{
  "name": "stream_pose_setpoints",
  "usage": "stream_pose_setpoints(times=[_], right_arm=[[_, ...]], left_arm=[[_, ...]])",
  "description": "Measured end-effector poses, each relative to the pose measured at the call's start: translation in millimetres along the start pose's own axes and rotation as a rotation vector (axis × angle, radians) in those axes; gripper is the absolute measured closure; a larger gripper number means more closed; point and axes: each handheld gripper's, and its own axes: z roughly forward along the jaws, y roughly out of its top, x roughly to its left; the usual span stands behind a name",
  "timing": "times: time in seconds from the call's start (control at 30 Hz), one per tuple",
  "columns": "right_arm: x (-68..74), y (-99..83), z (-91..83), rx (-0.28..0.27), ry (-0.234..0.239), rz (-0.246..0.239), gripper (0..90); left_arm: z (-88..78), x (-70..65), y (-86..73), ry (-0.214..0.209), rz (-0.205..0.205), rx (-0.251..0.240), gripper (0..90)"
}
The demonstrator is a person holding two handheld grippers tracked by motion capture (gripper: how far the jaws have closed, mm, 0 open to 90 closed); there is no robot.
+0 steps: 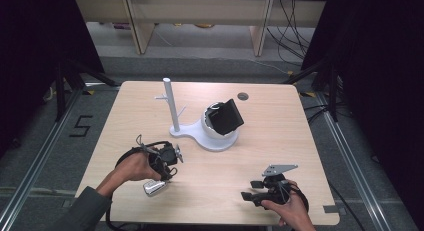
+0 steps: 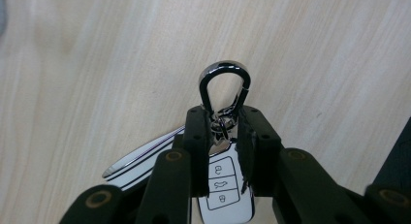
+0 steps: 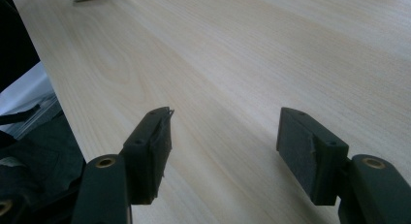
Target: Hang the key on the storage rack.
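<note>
Room: dark curtains both sides, grey floor, pale wooden furniture legs beyond counter (image 1: 280,141). Counter: light wood, small round grommet (image 1: 243,96) near far edge behind white stand (image 1: 200,131). White stand mid-counter: upright peg pole at its left, round cup at its right holding black box (image 1: 226,116), tilted. Left hand-held gripper (image 2: 224,129) near-left of stand, clenched on car key (image 2: 224,185) at ring below chrome clip (image 2: 225,86). Right hand-held gripper (image 3: 224,146) near-right of stand, released, nothing between jaws.
</note>
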Motion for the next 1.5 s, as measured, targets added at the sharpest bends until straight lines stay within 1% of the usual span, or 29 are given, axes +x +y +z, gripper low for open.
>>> stream_pose_setpoints(times=[0.03, 0.07, 0.1, 0.2, 0.23, 0.27, 0.3, 0.4, 0.43, 0.47, 0.5, 0.53, 0.57, 0.6, 0.67, 0.7, 0.73, 0.77, 0.8, 0.83, 0.87, 0.97, 1.0, 1.1, 1.13, 1.2, 1.43, 1.47, 1.5], right_arm=[[0.4, -0.1, -0.1, 0.000, -0.004, 0.006, 38.0], [0.0, 0.1, -0.3, -0.001, -0.018, -0.005, 38.0], [0.2, 0.2, -0.8, 0.008, -0.018, -0.004, 38.0], [-1.0, 0.3, -0.5, 0.005, -0.018, -0.015, 38.0], [-0.9, 0.2, -0.6, 0.006, -0.019, -0.013, 38.0], [-0.7, 0.1, -0.4, 0.003, -0.020, -0.011, 38.0], [-1.0, 0.1, -0.3, -0.001, -0.021, -0.013, 38.0], [-1.4, 0.3, -0.3, -0.004, -0.018, -0.017, 38.0], [-2.7, 0.5, -0.9, -0.007, -0.027, -0.036, 38.0], [-1.8, 0.2, -0.1, -0.004, -0.002, -0.015, 38.0], [-2.3, 0.2, -0.2, -0.006, -0.003, -0.016, 38.0], [-2.0, 0.2, -0.2, -0.004, -0.003, -0.010, 38.0], [-1.1, 0.4, -1.0, 0.008, -0.010, 0.000, 38.0], [-3.6, 0.6, 0.1, -0.005, -0.001, -0.034, 38.0], [-0.3, 0.0, -0.2, 0.000, 0.003, 0.011, 38.0], [-2.1, 0.3, 0.0, -0.006, -0.004, -0.011, 38.0], [-1.1, 0.2, -0.3, -0.001, -0.010, 0.000, 38.0], [-2.7, 0.7, -1.0, 0.002, -0.018, -0.022, 38.0], [-0.3, 0.3, -1.1, 0.009, -0.008, 0.010, 38.0], [-1.6, 0.6, -1.4, 0.007, -0.018, -0.009, 38.0], [-1.4, 0.6, -1.5, 0.008, -0.018, -0.007, 38.0], [-1.6, 0.6, -1.5, -0.001, -0.022, -0.013, 38.0], [-1.3, 0.7, -1.8, 0.004, -0.019, -0.007, 38.0], [-1.5, 0.7, -1.5, 0.003, -0.016, -0.012, 38.0], [-0.6, 0.5, -1.9, 0.007, -0.019, 0.003, 38.0], [-2.4, 1.0, -2.1, -0.003, -0.029, -0.031, 38.0], [-2.7, 1.1, -2.0, -0.004, -0.029, -0.035, 38.0], [-1.5, 0.7, -1.9, 0.000, -0.023, -0.011, 38.0], [-1.3, 0.6, -1.9, 0.000, -0.023, -0.009, 38.0]], left_arm=[[-2.6, 1.2, -0.7, 0.004, 0.001, -0.012, 74.3], [-5.2, 1.6, -1.4, 0.010, -0.008, -0.024, 74.3], [-8.0, 2.9, -1.6, 0.008, -0.008, -0.020, 74.3], [-16.3, 5.5, -4.2, 0.018, -0.025, -0.047, 74.3], [-19.1, 5.9, -5.1, 0.028, -0.033, -0.061, 74.3], [-22.7, 6.6, -5.8, 0.017, -0.042, -0.063, 74.3], [-27.4, 7.8, -6.9, 0.024, -0.054, -0.076, 74.3], [-33.1, 10.7, -8.2, 0.042, -0.052, -0.086, 74.3], [-36.1, 11.9, -9.2, 0.049, -0.055, -0.094, 74.3], [-39.6, 13.1, -9.9, 0.047, -0.060, -0.095, 74.4], [-42.9, 13.8, -10.7, 0.042, -0.072, -0.097, 74.4], [-46.2, 15.9, -11.7, 0.061, -0.067, -0.114, 74.4], [-49.0, 16.9, -12.0, 0.064, -0.068, -0.108, 74.4], [-51.6, 17.7, -12.7, 0.063, -0.074, -0.110, 74.4], [-57.0, 19.6, -13.5, 0.071, -0.078, -0.108, 74.4], [-59.4, 20.5, -13.7, 0.073, -0.077, -0.104, 74.4], [-61.9, 21.2, -13.9, 0.079, -0.083, -0.107, 74.4], [-65.1, 22.3, -13.8, 0.075, -0.081, -0.095, 74.4], [-66.6, 22.8, -14.0, 0.073, -0.083, -0.102, 74.4], [-68.5, 23.7, -14.2, 0.085, -0.088, -0.109, 74.4], [-71.6, 25.1, -13.8, 0.084, -0.085, -0.094, 74.4], [-78.0, 27.6, -13.6, 0.090, -0.080, -0.086, 74.4], [-78.8, 27.1, -14.0, 0.092, -0.092, -0.098, 74.4], [-84.9, 30.5, -13.7, 0.099, -0.093, -0.089, 74.4], [-86.3, 31.5, -13.9, 0.095, -0.096, -0.085, 74.4], [-88.5, 33.8, -14.5, 0.098, -0.111, -0.094, 74.4], [-100.0, 43.3, -14.5, 0.098, -0.135, -0.077, 74.4], [-102.1, 44.8, -14.2, 0.104, -0.139, -0.079, 74.4], [-104.4, 46.5, -14.1, 0.105, -0.142, -0.076, 74.5]])
